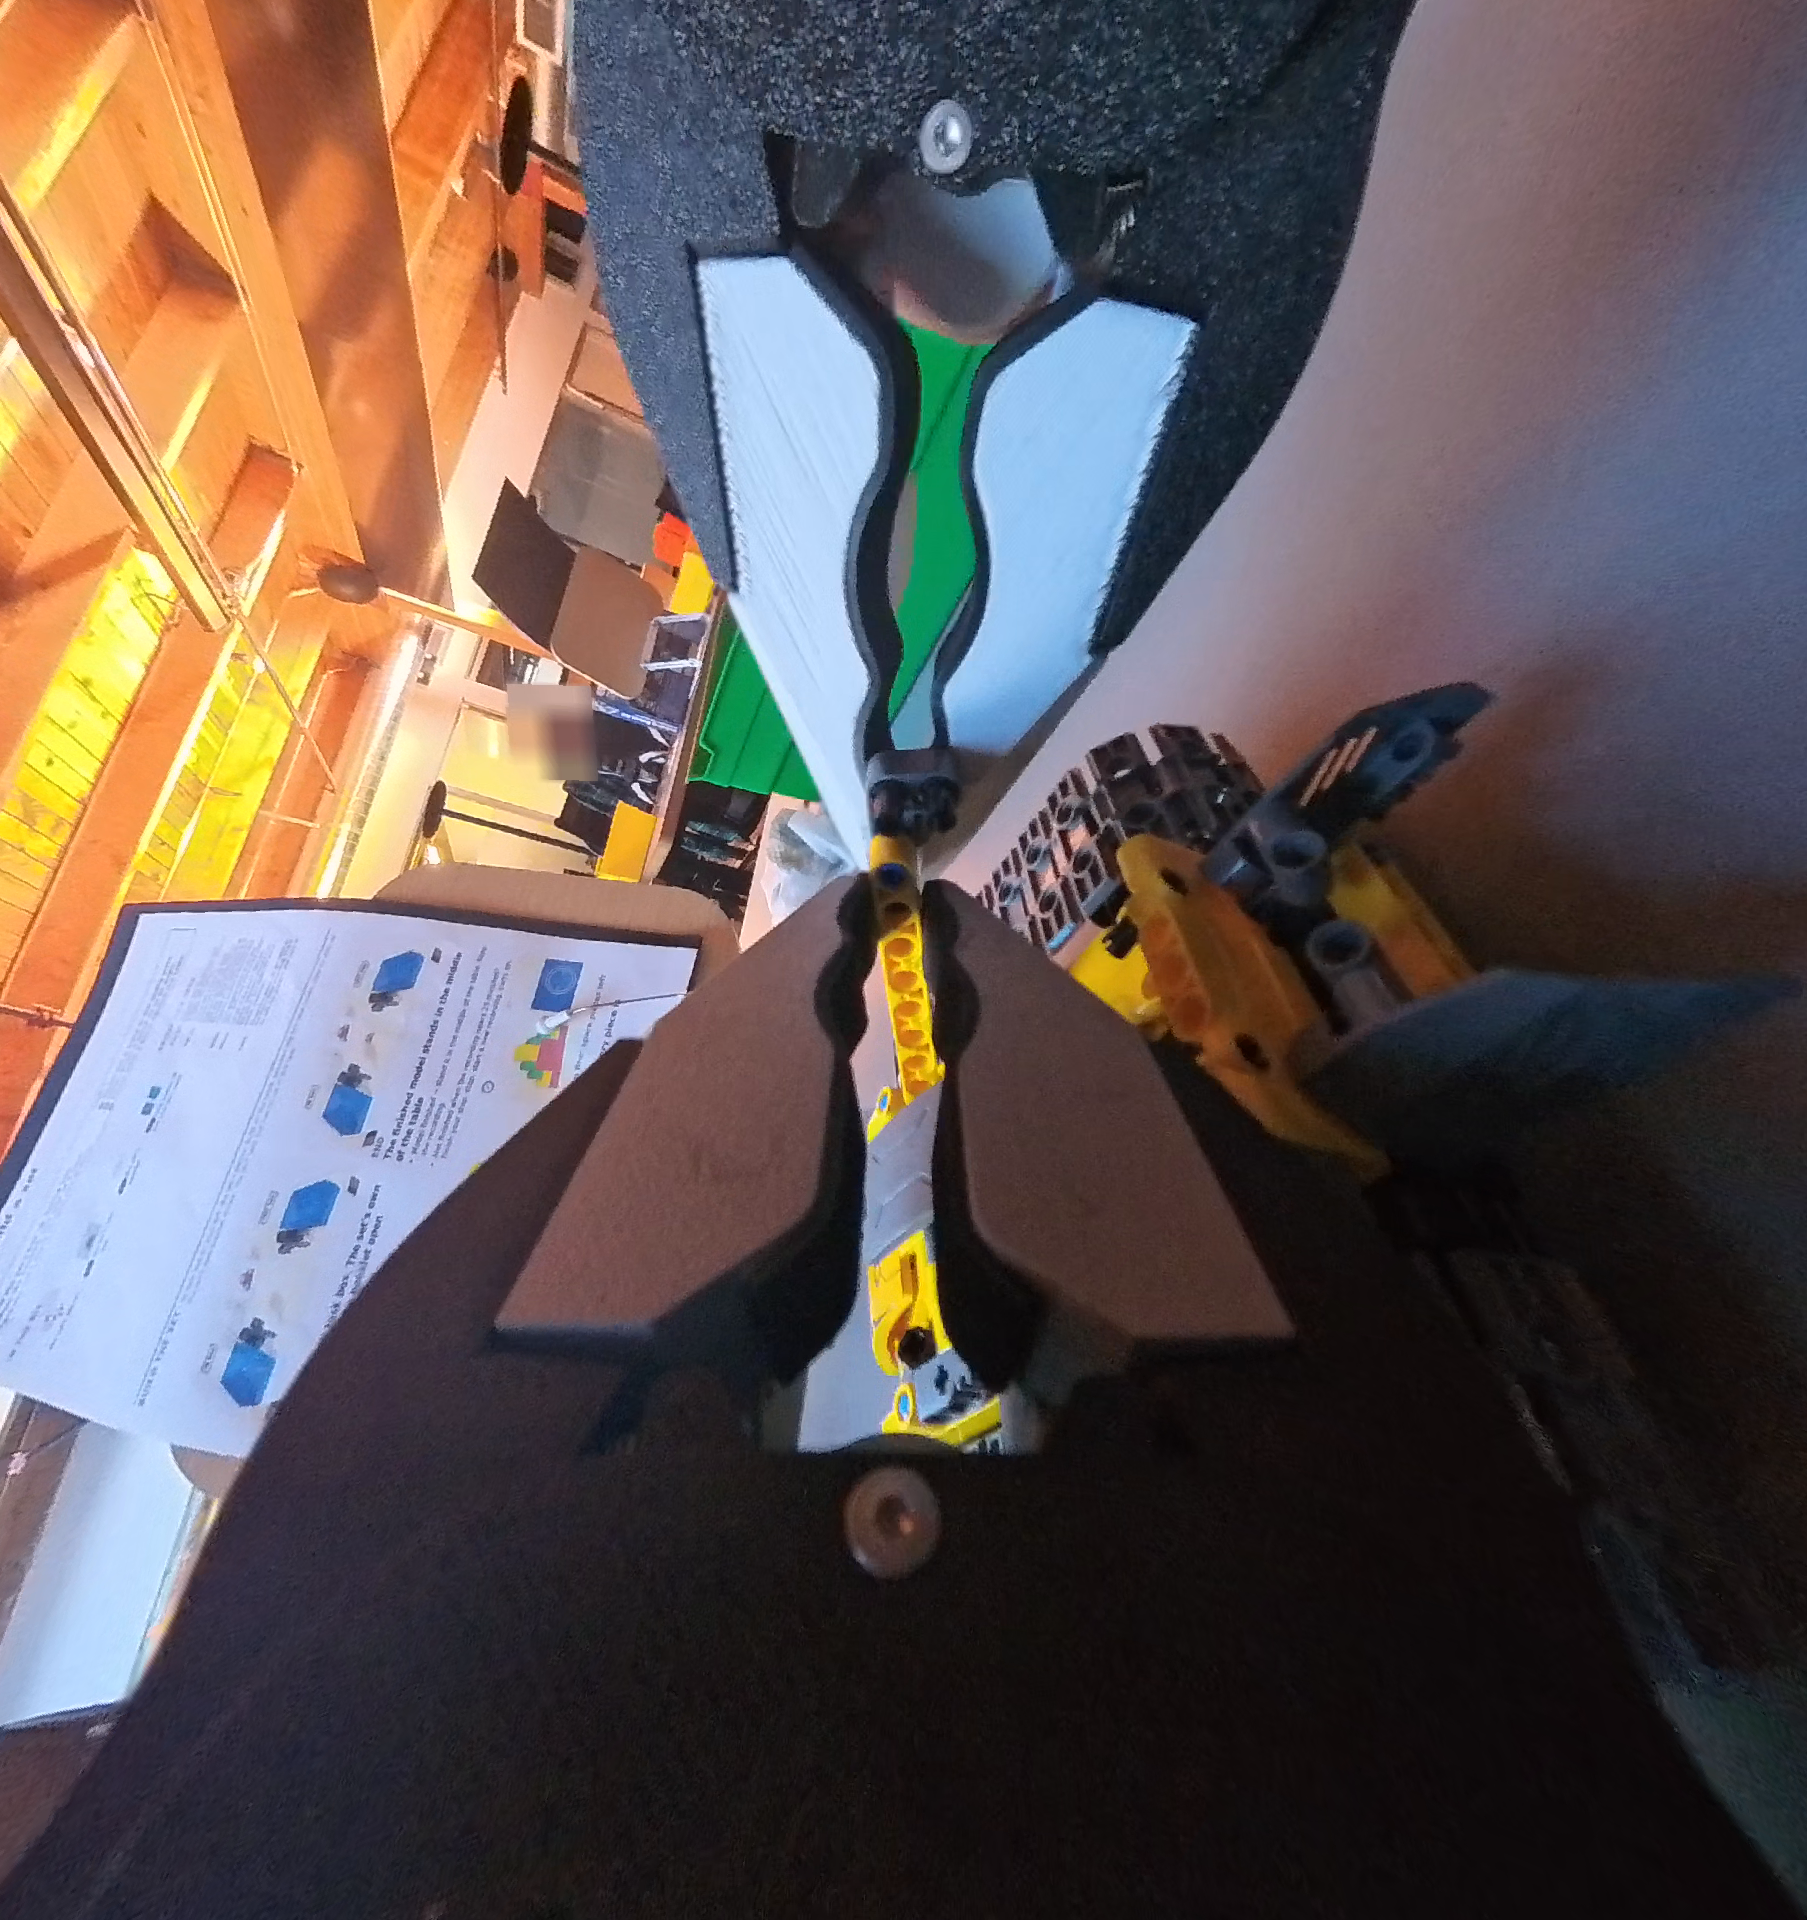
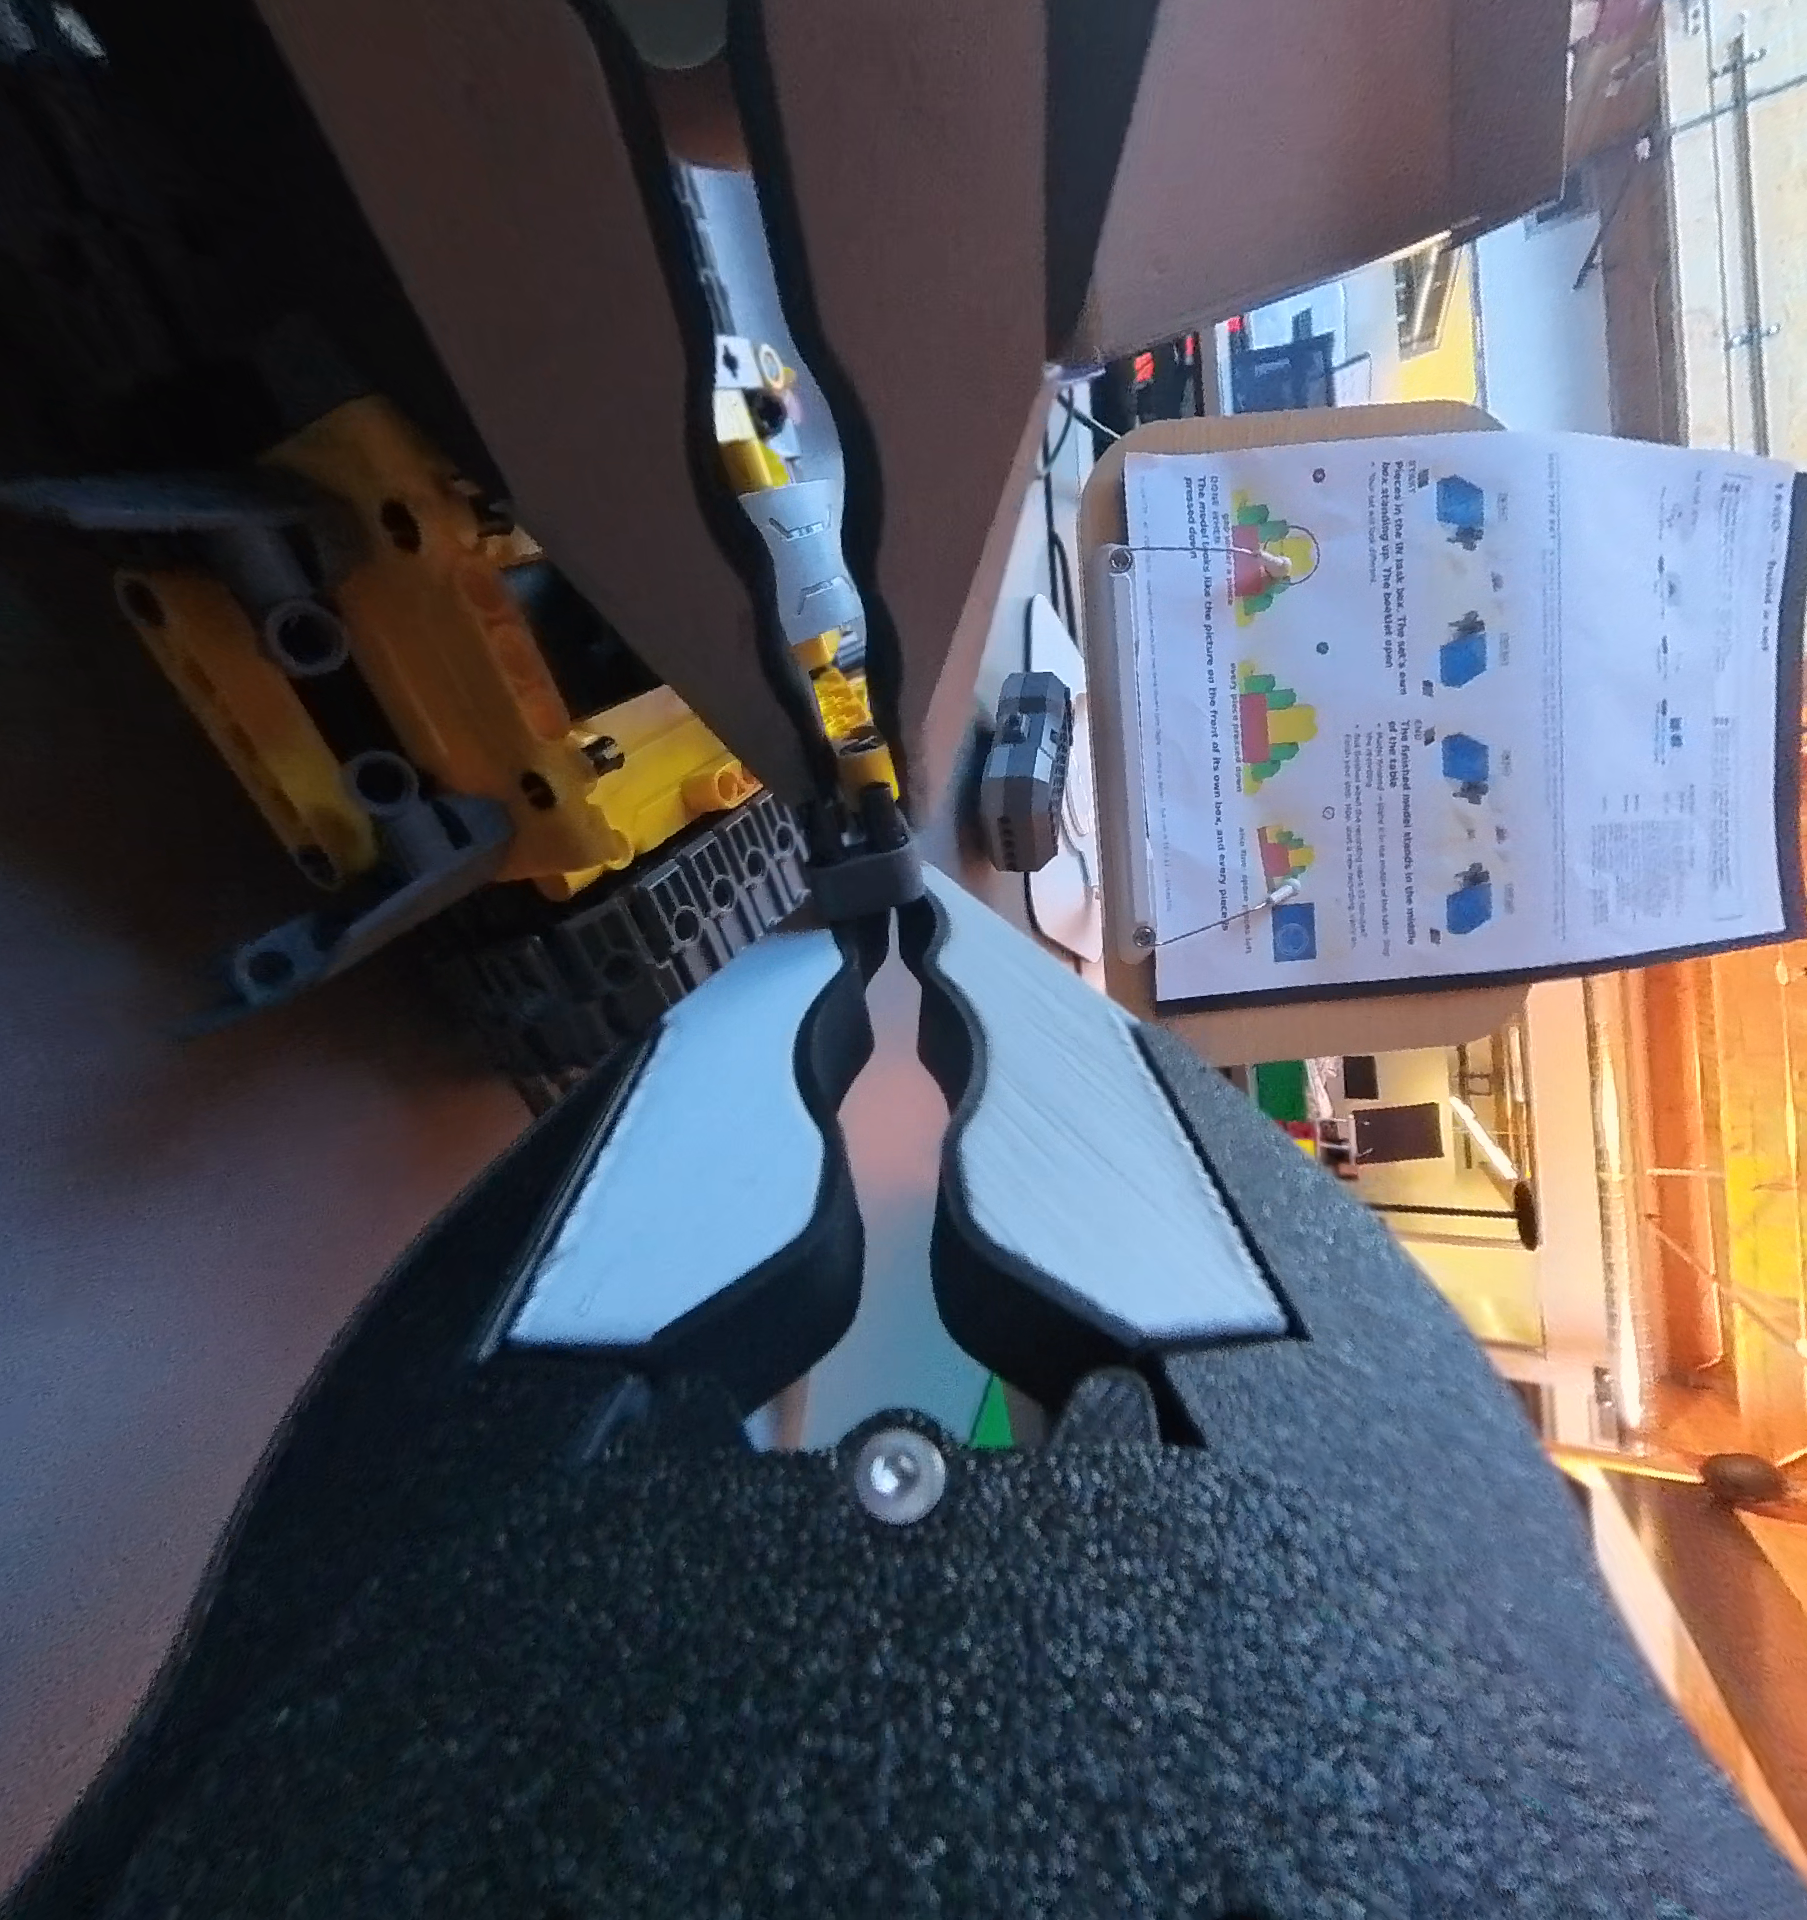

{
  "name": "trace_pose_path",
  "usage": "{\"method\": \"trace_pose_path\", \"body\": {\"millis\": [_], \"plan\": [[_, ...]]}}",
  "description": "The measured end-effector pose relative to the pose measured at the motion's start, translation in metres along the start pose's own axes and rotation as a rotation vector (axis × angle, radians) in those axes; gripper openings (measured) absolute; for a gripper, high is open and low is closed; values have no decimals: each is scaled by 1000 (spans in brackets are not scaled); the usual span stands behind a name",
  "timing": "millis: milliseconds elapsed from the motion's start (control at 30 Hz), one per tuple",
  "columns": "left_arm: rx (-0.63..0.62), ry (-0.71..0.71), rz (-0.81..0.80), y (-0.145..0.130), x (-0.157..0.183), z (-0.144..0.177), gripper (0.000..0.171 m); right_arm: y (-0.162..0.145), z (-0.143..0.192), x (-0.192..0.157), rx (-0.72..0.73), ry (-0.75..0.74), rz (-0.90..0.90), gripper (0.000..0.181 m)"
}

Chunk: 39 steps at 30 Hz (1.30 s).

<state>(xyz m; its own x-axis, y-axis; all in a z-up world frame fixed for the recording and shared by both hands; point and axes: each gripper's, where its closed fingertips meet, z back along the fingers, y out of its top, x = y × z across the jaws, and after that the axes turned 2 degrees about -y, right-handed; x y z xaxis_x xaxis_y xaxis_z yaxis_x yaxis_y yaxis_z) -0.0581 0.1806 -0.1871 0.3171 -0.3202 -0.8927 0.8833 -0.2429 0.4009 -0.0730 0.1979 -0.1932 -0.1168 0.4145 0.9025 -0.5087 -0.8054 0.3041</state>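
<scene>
My left gripper (image 1: 894, 904), with dark pads, is shut on a long yellow holed beam (image 1: 909, 997) that sticks out past its fingertips. My right gripper (image 1: 904, 764), with white pads, meets it tip to tip and is shut on a small black connector (image 1: 911, 790) at the beam's far end. In the right wrist view the right gripper (image 2: 873, 914) pinches that connector (image 2: 863, 868), and the left gripper (image 2: 847, 769) comes in from above with the beam (image 2: 826, 675). A yellow and dark grey tracked model (image 1: 1221, 935) sits just beside both grippers; it also shows in the right wrist view (image 2: 463, 644).
A printed sheet with pictures stands on a cardboard-coloured holder (image 1: 255, 1122), also seen in the right wrist view (image 2: 1450, 717). A small grey block with a cable (image 2: 1029, 769) lies near it. A green plate (image 1: 764, 727) lies farther back. The tabletop (image 1: 1605, 520) is pale. The tips of both grippers are at nearly the same place.
</scene>
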Motion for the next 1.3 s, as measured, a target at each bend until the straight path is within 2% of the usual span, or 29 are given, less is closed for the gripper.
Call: {"method": "trace_pose_path", "body": {"millis": [200, 433, 467, 533, 567, 600, 633, 767, 867, 933, 1067, 1167, 1300], "plan": [[-33, 55, -42, -4, -6, 0, 5, -2, -5, 4, -13, -39, -154, 0], [-39, 60, -17, -7, -8, -2, 5, -6, -10, 6, -35, -54, -317, 0], [-37, 66, -16, -7, -9, -1, 6, -17, -12, 10, -90, -87, -334, 0], [136, 47, -22, 21, -3, 16, 5, -89, -11, 23, -323, -144, -469, 0], [150, 30, -25, 27, 4, 19, 5, -109, -6, 25, -304, -94, -655, 0], [133, 13, -43, 26, 9, 17, 6, -115, 0, 27, -250, -31, -791, 0], [128, 16, -38, 25, 7, 16, 7, -114, 7, 30, -209, -1, -836, 0], [125, 44, -69, 22, 2, 8, 6, -103, 23, 35, -175, -44, -712, 0], [150, 52, -74, 24, 2, 10, 8, -84, 30, 32, -54, -44, -712, 0], [152, 45, -26, 21, 0, 9, 9, -72, 33, 25, 18, -11, -722, 0], [201, -2, 126, 20, -5, 9, 8, -63, 33, 6, 50, 92, -806, 0], [210, -6, 166, 19, -7, 7, 8, -46, 38, -1, 123, 171, -900, 18], [217, 11, 165, 19, -9, 7, 8, -16, 46, -2, 233, 230, -929, 28]]}}
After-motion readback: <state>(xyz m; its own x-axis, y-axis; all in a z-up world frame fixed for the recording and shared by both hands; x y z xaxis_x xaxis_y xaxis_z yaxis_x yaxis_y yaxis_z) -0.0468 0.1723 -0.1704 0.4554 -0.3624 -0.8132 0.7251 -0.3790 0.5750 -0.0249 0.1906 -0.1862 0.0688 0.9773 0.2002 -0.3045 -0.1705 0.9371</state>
